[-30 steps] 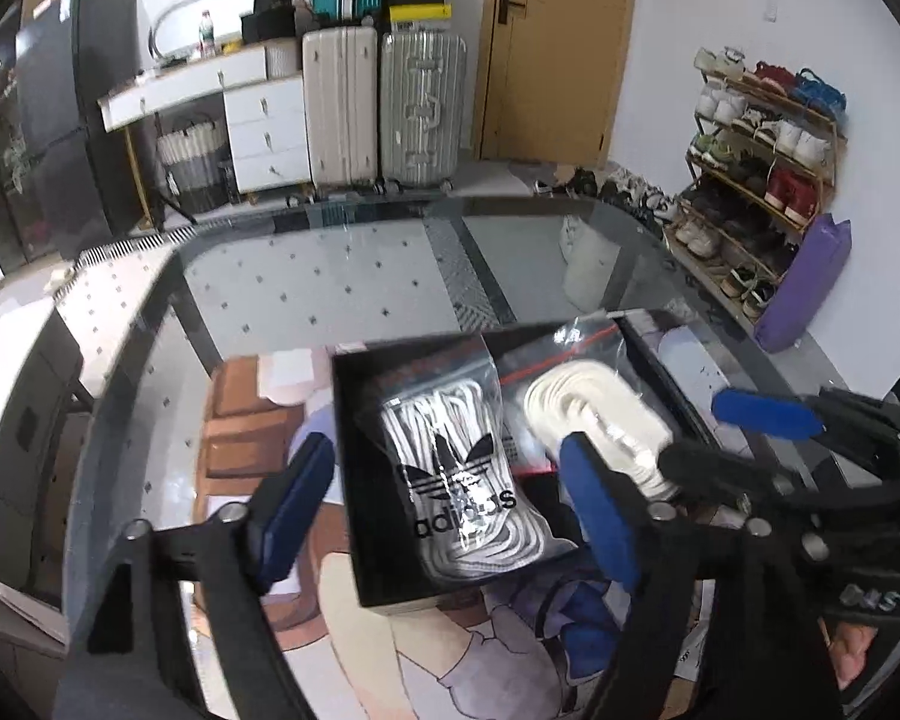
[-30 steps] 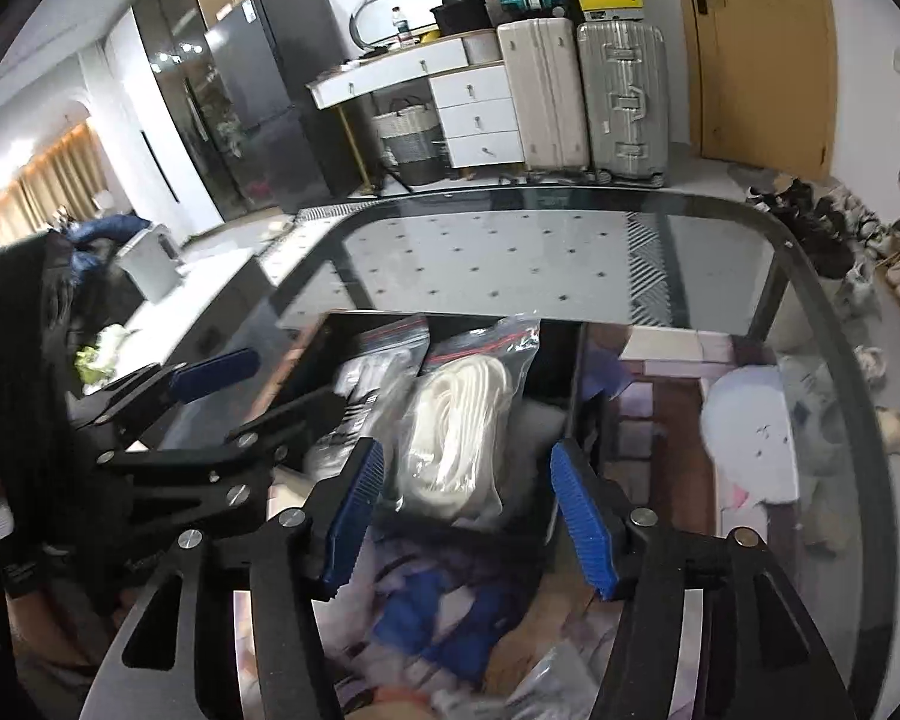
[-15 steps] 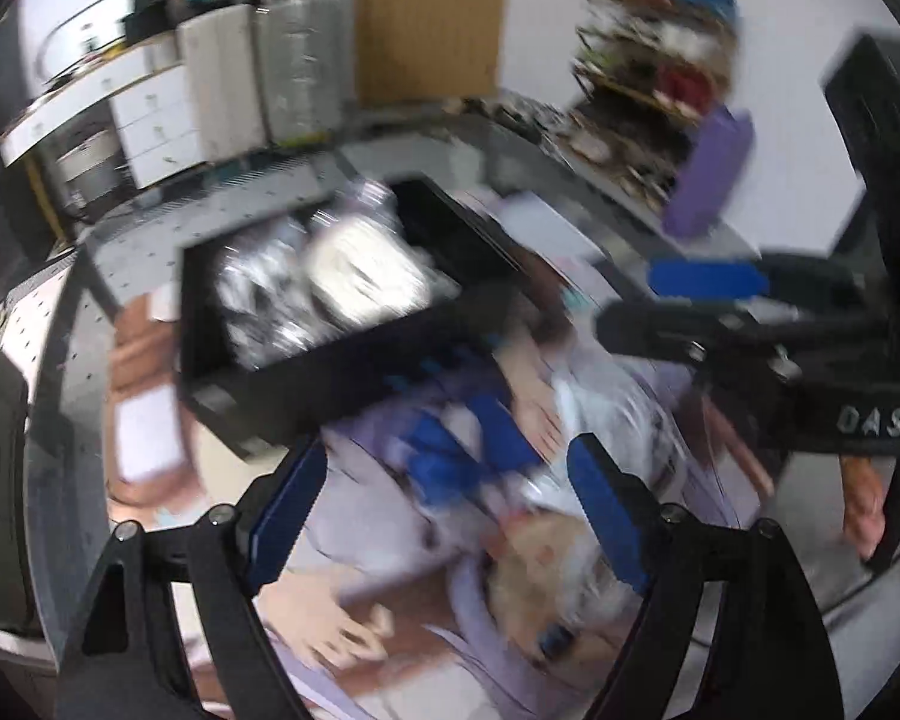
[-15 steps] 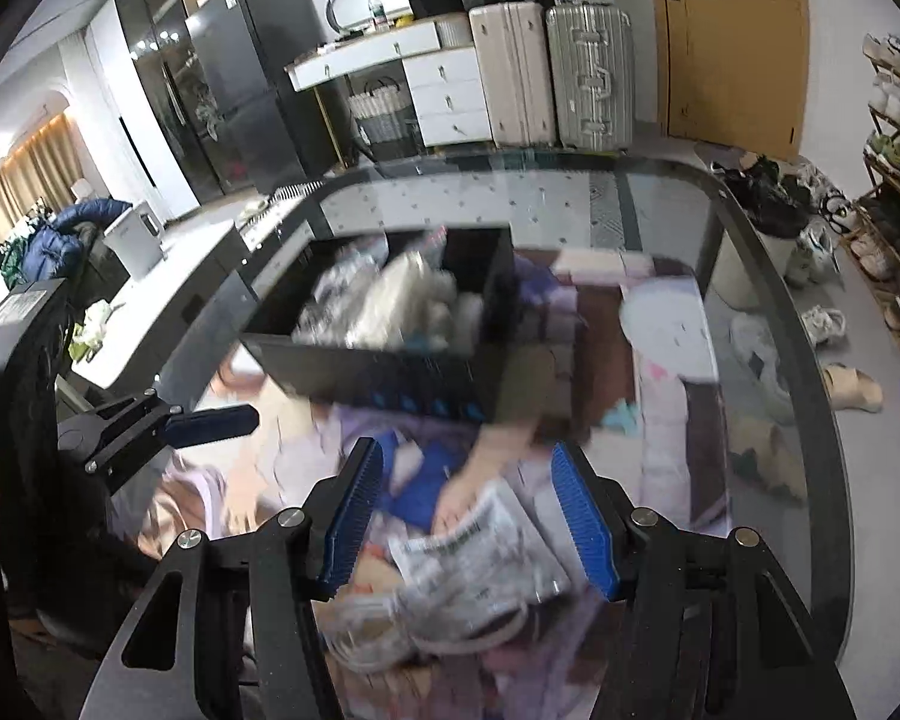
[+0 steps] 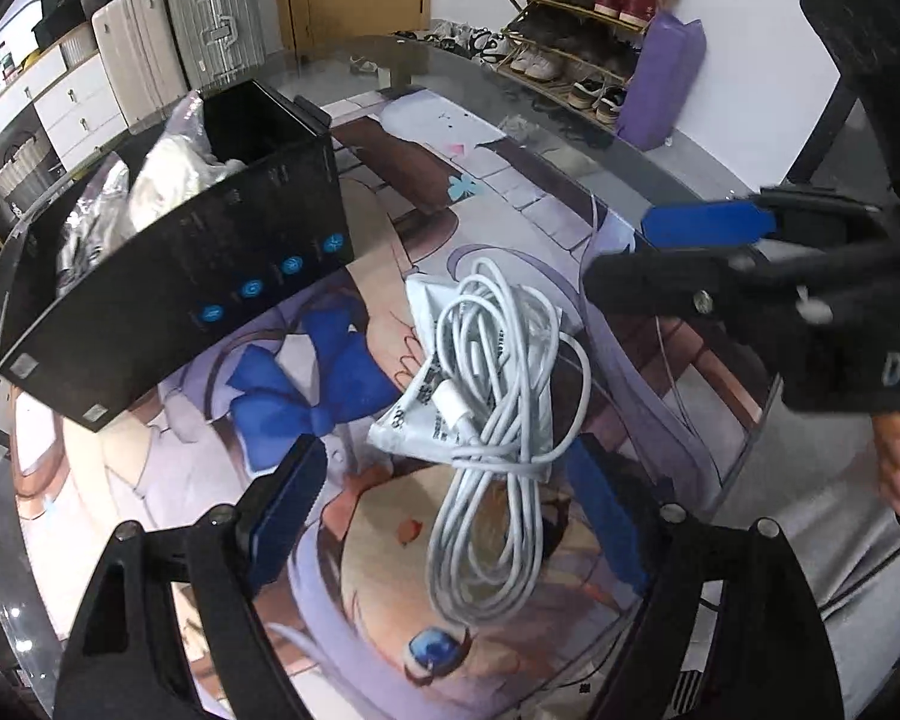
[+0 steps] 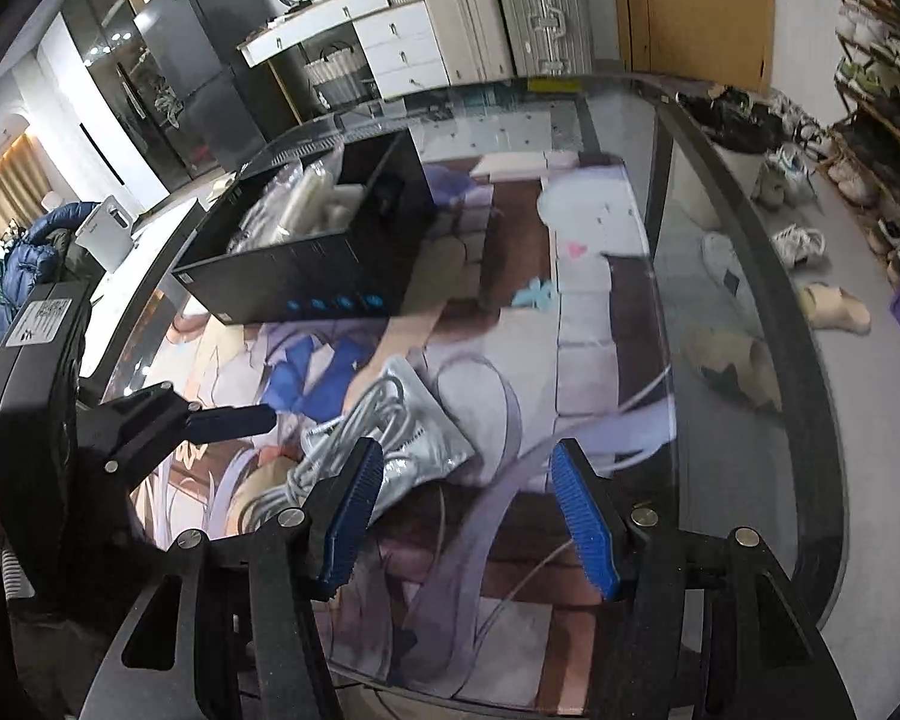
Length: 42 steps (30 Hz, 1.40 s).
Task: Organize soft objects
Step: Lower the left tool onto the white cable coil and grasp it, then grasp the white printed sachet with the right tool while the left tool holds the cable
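A coiled white cable (image 5: 492, 420) lies on a silvery plastic bag (image 5: 426, 408) on the printed mat, between the fingers of my open left gripper (image 5: 450, 510), which hovers just above it. The cable (image 6: 330, 444) and bag (image 6: 426, 444) also show in the right wrist view, left of my open, empty right gripper (image 6: 468, 516). A black box (image 5: 180, 276) at the far left holds bagged white laces (image 5: 162, 180). It also shows in the right wrist view (image 6: 318, 252). The right gripper's blue finger (image 5: 702, 222) shows at the right of the left wrist view.
The glass table (image 6: 744, 324) carries a printed anime mat (image 6: 570, 312). Suitcases (image 6: 510, 12), a white drawer unit (image 6: 354, 36) and a door stand behind. A shoe rack (image 5: 582, 6) and a purple bag (image 5: 666, 84) stand at the right. Loose shoes lie on the floor.
Both grippers pulled back from over the black box toward the near side of the mat. The left gripper now straddles the white cable and bag. Both stay open.
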Each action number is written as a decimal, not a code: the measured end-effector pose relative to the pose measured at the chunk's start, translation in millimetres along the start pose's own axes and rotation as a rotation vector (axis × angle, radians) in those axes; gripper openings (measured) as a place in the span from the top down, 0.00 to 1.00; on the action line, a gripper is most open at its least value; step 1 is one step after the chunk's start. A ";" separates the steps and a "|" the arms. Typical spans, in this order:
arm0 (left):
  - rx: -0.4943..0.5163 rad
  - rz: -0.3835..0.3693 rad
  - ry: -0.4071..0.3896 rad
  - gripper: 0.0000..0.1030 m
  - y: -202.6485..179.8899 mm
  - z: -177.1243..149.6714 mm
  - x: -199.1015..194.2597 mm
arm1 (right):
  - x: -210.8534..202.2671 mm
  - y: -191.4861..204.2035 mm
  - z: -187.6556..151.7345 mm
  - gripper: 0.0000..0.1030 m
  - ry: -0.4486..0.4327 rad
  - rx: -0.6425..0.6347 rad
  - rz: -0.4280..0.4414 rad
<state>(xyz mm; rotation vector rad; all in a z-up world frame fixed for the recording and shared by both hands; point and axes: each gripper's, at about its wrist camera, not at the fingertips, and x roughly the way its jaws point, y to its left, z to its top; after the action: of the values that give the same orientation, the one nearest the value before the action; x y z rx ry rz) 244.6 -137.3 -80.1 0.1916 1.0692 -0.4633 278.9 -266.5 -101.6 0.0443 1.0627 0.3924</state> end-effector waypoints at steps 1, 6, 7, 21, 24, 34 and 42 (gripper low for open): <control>0.006 0.000 0.008 0.25 -1.7 1.4 2.6 | 1.9 -0.2 -0.7 0.42 0.009 -0.001 0.001; 0.017 -0.029 0.026 0.66 -0.9 3.6 3.0 | 10.4 5.6 -1.6 0.42 0.043 -0.007 0.025; 0.012 -0.036 0.027 0.68 0.9 3.0 0.6 | 12.1 7.2 -1.4 0.42 0.051 -0.004 0.035; -0.092 -0.009 -0.025 0.68 59.1 -28.5 -32.4 | 41.5 42.3 5.4 0.42 0.132 0.027 0.121; -0.121 0.007 -0.047 0.68 74.6 -33.3 -40.7 | 46.0 53.3 8.3 0.41 0.135 0.019 0.119; -0.215 0.074 -0.104 0.68 119.8 -50.4 -61.0 | 61.7 94.8 23.7 0.20 0.109 0.052 0.147; -0.261 0.108 -0.077 0.68 141.0 -62.9 -55.7 | 97.7 133.6 39.4 0.17 0.128 -0.020 0.031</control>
<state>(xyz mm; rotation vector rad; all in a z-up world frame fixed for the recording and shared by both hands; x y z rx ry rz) 236.3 26.3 -71.1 0.0002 1.0280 -0.2288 315.1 -103.6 -134.7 0.0175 1.1854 0.4383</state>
